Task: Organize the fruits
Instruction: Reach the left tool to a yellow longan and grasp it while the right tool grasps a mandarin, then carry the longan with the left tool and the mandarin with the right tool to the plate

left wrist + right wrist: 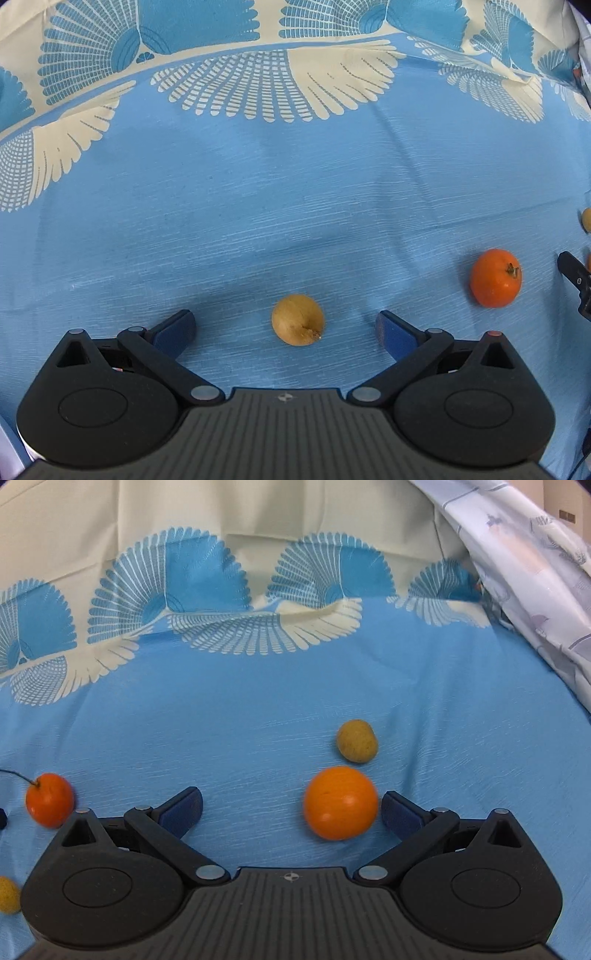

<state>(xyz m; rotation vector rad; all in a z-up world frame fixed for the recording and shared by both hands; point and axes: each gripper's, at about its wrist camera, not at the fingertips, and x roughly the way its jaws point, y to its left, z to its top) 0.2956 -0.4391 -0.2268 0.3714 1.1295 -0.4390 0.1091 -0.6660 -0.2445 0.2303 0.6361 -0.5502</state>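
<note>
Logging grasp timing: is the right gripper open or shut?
Open: the right gripper has fingers spread wide, orange fruit loose between them.

left tool (286,326) jaws spread wide, right tool (291,808) likewise, both low

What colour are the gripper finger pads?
Dark blue pads, clearest in the right wrist view.

You are looking at a sky-blue cloth (258,206) showing cream and blue feathery fan motifs along its far border. A tan-yellow fruit (297,319) is sitting between your left gripper (286,326)'s navy-blue pads. A red-orange fruit (495,277) is showing a brown stem. Your black right gripper (291,806) is framing a glossy bright orange fruit (340,802) before a speckled mustard-yellow one (357,740).
</note>
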